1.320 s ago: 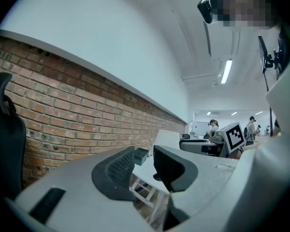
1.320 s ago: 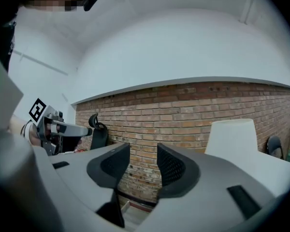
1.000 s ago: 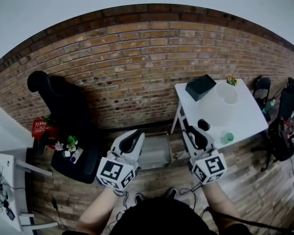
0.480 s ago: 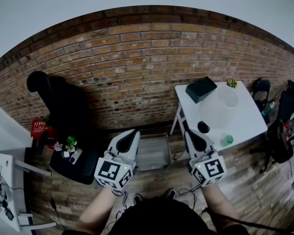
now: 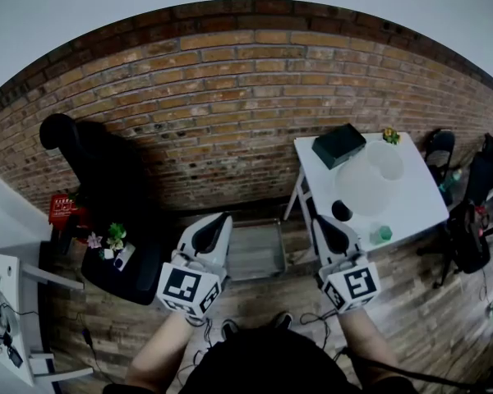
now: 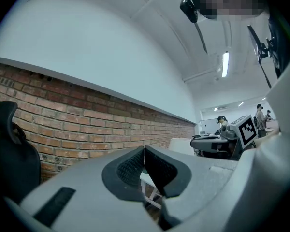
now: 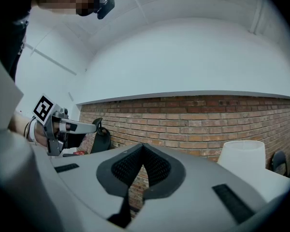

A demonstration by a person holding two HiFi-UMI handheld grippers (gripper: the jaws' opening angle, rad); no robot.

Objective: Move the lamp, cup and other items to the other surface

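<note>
Beside table edge [image 5: 304,179], bare floor [image 5: 263,300]

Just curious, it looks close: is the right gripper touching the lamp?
Apart. The right gripper view shows the right gripper shut on nothing, the lamp off to its side.

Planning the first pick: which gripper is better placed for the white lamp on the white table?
Probably right. The right gripper sits beside the white table holding the white lamp; the left gripper is farther, nearer the black chair. Both are shut, empty.

Colourful items [image 5: 108,243] on black chair [image 5: 107,183] too small to identify, white desk [image 5: 6,266] cut by left edge
</note>
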